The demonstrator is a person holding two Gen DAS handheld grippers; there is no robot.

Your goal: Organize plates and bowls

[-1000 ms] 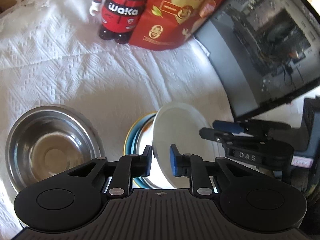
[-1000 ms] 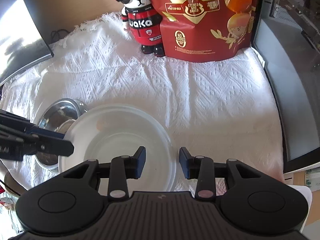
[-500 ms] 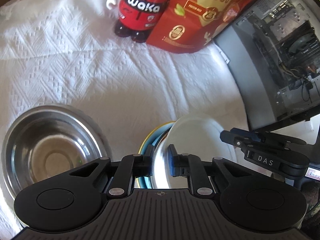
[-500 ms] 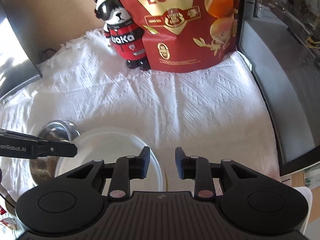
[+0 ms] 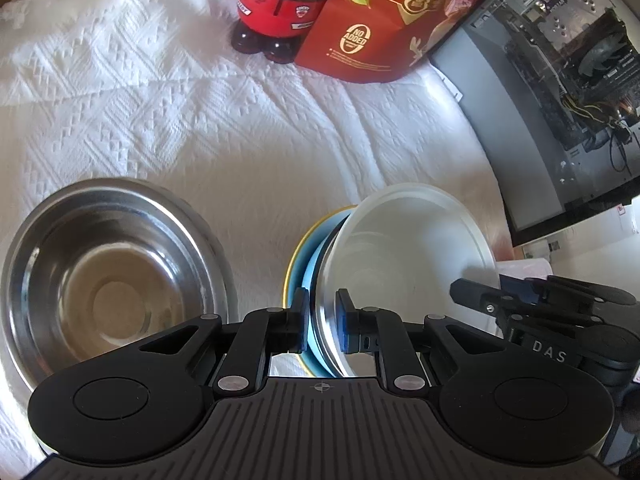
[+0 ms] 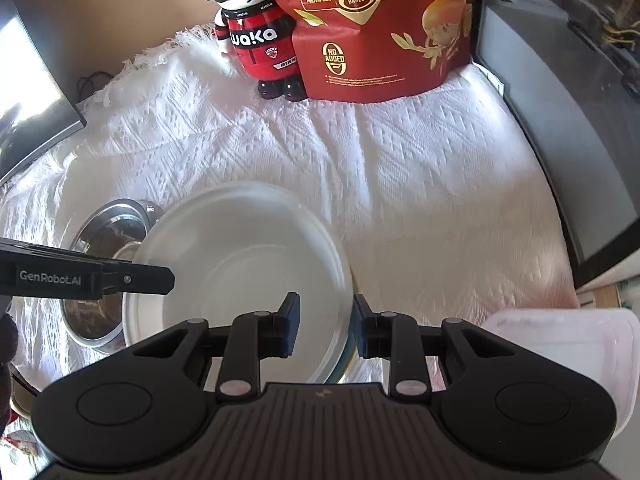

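A stack of plates and bowls sits on the white cloth: a white bowl (image 5: 408, 248) on top, a blue plate (image 5: 310, 268) and a yellow-rimmed plate (image 5: 289, 264) beneath. My left gripper (image 5: 322, 320) is shut on the stack's near-left rim. The white bowl (image 6: 240, 268) also shows in the right wrist view. My right gripper (image 6: 323, 330) is open, its jaws astride the bowl's right rim. A steel bowl (image 5: 104, 276) stands left of the stack and also shows in the right wrist view (image 6: 104, 240).
A red egg bag (image 6: 380, 28) and a Waka bear figure (image 6: 256, 40) stand at the back. A computer case (image 5: 560, 92) lines the right side. A monitor (image 6: 28, 92) stands at the left. A pale plastic box (image 6: 560, 344) lies at the near right.
My left gripper has closed on the stack's rim. My right gripper has pulled back, then come forward again, so its open jaws now straddle the bowl's right rim.
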